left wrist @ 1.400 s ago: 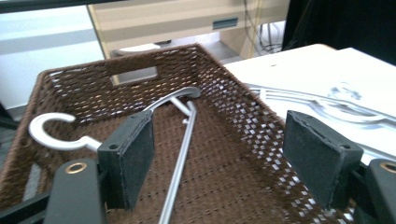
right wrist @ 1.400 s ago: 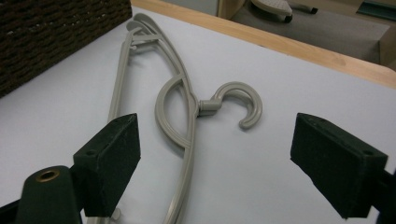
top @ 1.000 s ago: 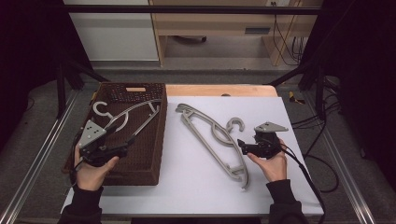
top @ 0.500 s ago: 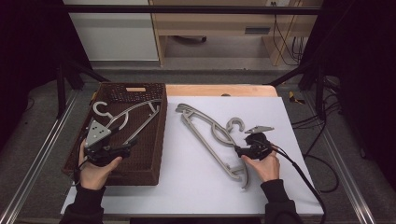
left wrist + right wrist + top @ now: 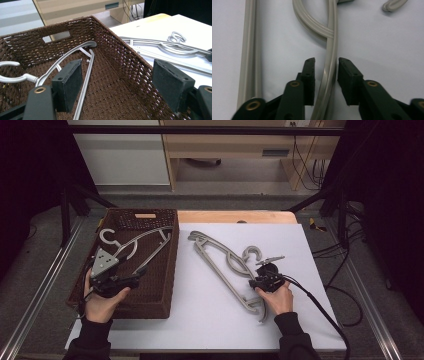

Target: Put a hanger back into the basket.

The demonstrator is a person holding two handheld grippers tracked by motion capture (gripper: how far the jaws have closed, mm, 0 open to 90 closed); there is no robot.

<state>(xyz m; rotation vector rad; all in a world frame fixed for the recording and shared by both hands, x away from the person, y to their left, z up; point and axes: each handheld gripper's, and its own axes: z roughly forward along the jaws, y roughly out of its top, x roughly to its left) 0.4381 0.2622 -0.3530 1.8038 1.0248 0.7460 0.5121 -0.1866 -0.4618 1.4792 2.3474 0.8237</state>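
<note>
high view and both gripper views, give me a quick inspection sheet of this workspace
surface: white table top, bare wood strip at its far edge.
job's things: grey hanger flat on the white top; second hanger lying in the brown wicker basket at the left.
clutter: nothing seen.
grippers: left claw open over the basket, nothing between its pads; right claw has just been closing around the grey hanger's bar, a small gap still showing at the pads.
cables: black cable trails from the right claw; more cables on the floor at right.
surroundings: wooden furniture beyond the table, dark curtains at the sides.
</note>
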